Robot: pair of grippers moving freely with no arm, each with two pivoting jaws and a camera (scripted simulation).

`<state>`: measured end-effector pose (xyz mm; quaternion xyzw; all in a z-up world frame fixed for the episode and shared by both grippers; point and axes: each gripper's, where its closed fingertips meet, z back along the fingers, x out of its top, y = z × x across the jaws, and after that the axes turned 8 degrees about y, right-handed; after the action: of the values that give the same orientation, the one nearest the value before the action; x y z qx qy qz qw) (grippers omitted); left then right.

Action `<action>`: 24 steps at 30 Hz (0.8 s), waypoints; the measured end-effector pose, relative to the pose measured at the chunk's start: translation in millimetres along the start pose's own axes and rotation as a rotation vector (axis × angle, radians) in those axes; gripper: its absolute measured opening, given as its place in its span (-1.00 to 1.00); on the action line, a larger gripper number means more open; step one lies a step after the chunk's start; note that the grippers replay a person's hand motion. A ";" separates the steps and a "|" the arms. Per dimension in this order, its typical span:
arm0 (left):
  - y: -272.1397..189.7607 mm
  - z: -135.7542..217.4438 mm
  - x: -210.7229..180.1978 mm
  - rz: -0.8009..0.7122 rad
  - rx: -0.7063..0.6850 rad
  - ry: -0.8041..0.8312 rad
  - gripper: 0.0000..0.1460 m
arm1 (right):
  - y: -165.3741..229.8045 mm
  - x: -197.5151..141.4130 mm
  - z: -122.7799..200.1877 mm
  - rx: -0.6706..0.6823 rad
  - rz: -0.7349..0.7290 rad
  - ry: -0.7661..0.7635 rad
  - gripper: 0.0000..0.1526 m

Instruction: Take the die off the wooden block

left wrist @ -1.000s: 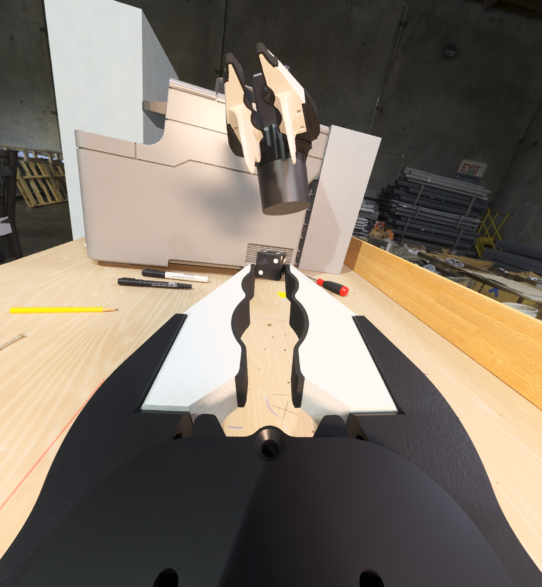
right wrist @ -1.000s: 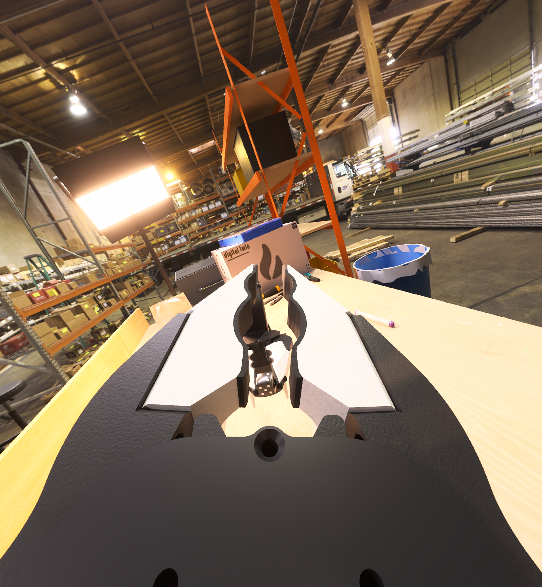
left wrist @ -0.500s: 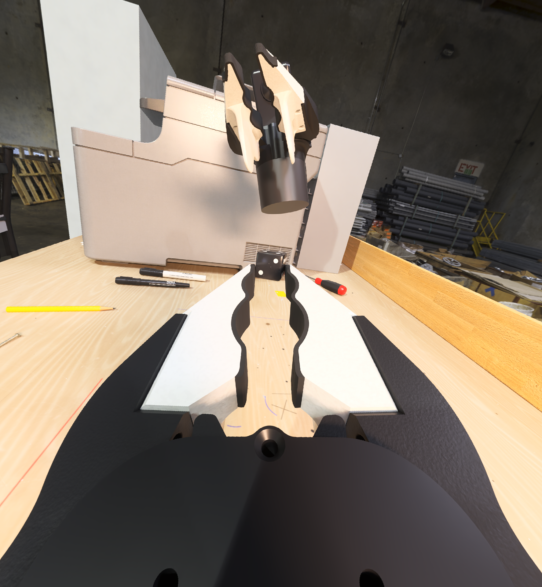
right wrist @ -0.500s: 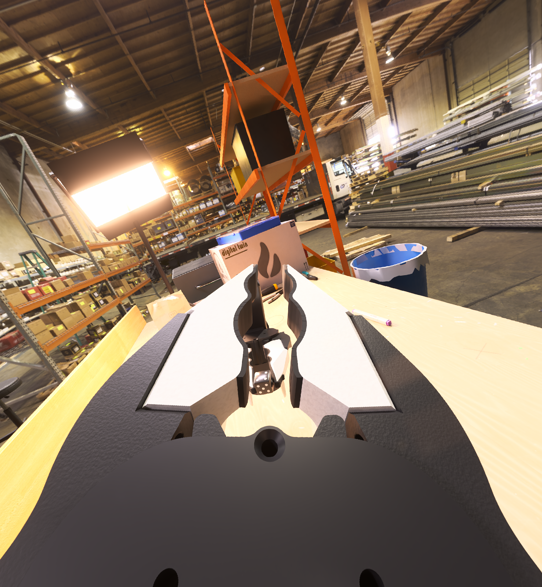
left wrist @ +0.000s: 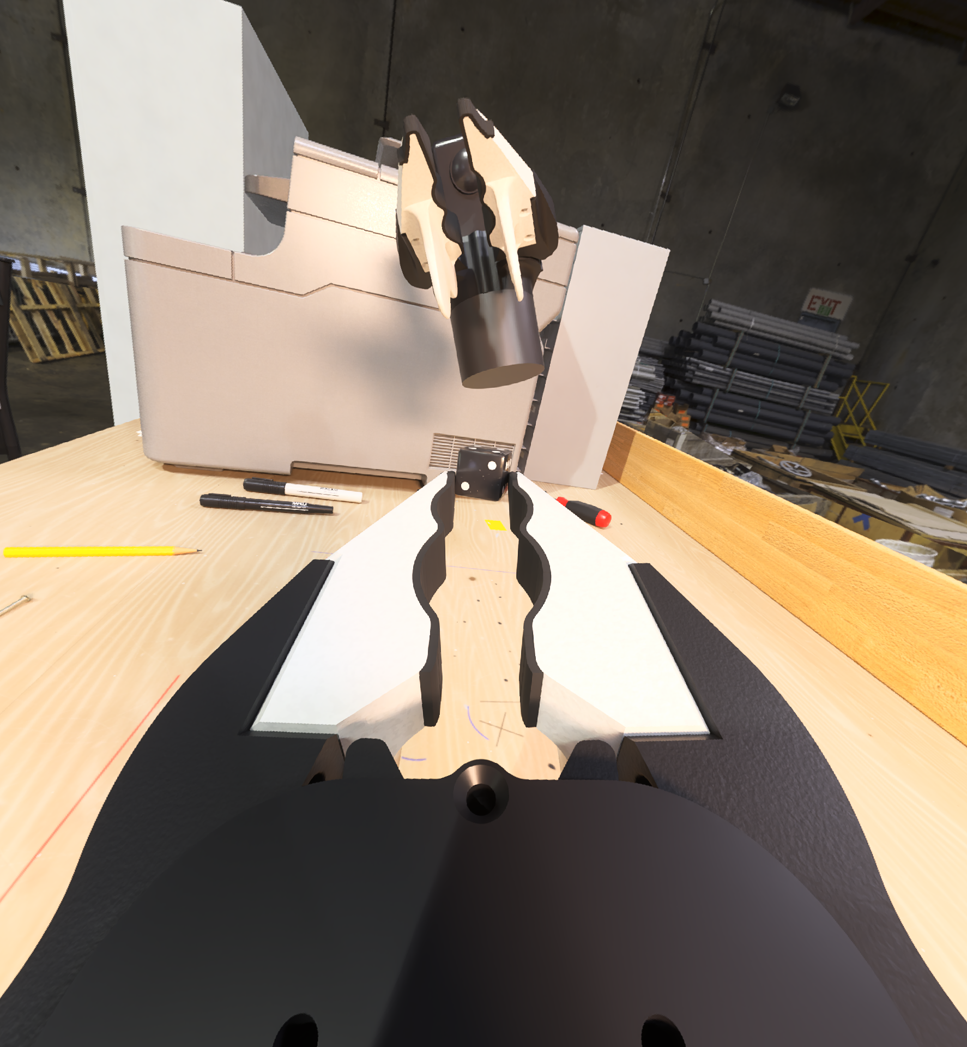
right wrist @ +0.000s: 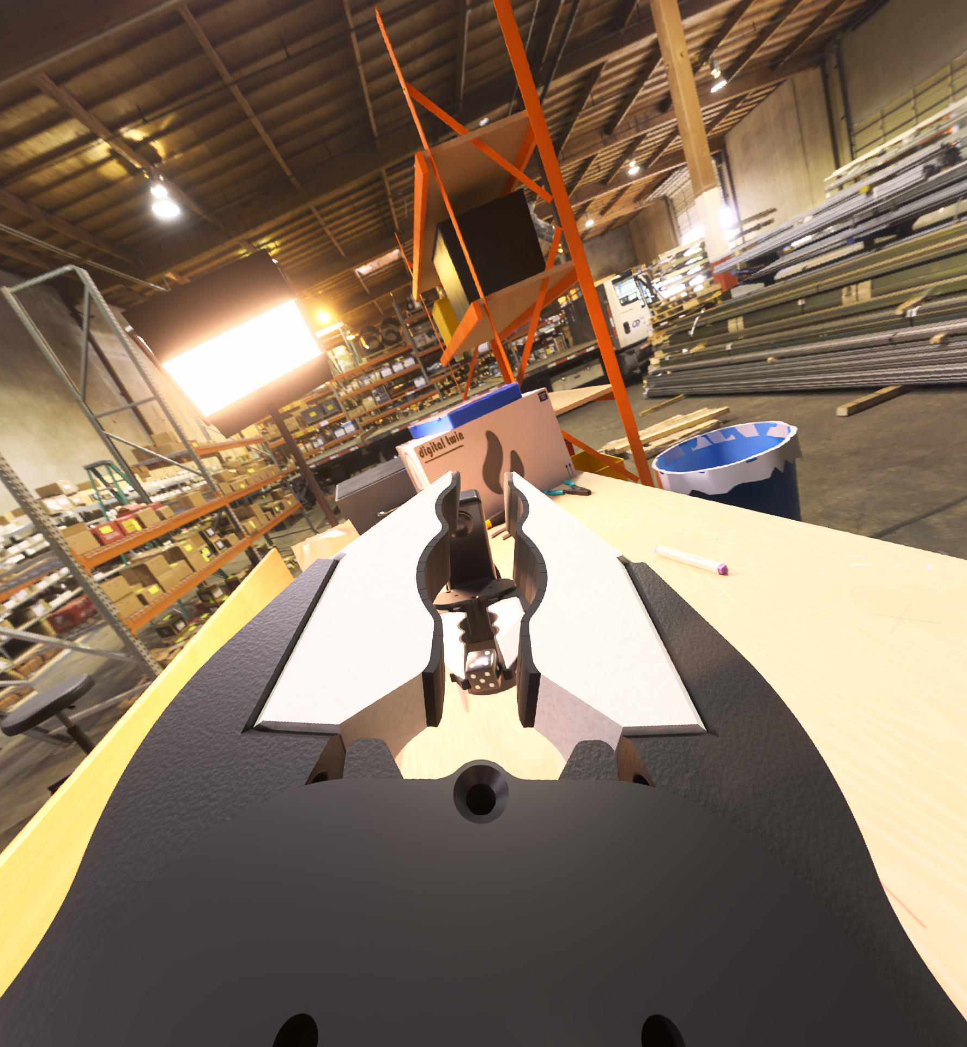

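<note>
The die (left wrist: 484, 481) is black with white pips. It rests on the light wooden table top, at the tips of my left gripper (left wrist: 481, 477), which is open. No wooden block shows under it. My right gripper (left wrist: 484, 294) hangs in the air above the die, facing my left one. It is open and empty (right wrist: 481, 481). In the right wrist view the die (right wrist: 481, 677) lies low between my own fingers, with the left gripper (right wrist: 473, 651) right behind it.
A grey printer (left wrist: 300, 351) stands behind the die. Two markers (left wrist: 266, 501), a yellow pencil (left wrist: 102, 550), a nail (left wrist: 0, 612) and a red-handled screwdriver (left wrist: 586, 513) lie around. A wooden rail (left wrist: 809, 566) runs along the right. A cardboard box (right wrist: 487, 453) stands far off.
My left gripper has crept slightly closer to the die. My right gripper has tilted a little, so its camera now shows between its fingers. Both gripper openings are unchanged.
</note>
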<state>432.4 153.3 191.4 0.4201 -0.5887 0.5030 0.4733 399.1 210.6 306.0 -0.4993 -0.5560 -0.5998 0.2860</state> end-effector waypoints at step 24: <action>-30.0 -4.5 -15.7 0.136 -0.292 0.119 -0.75 | 18.4 -19.0 4.2 0.022 0.155 0.175 -0.80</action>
<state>465.2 153.8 182.0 0.2755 -0.6535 0.4667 0.5284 423.2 206.6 295.2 -0.4832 -0.4954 -0.6109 0.3845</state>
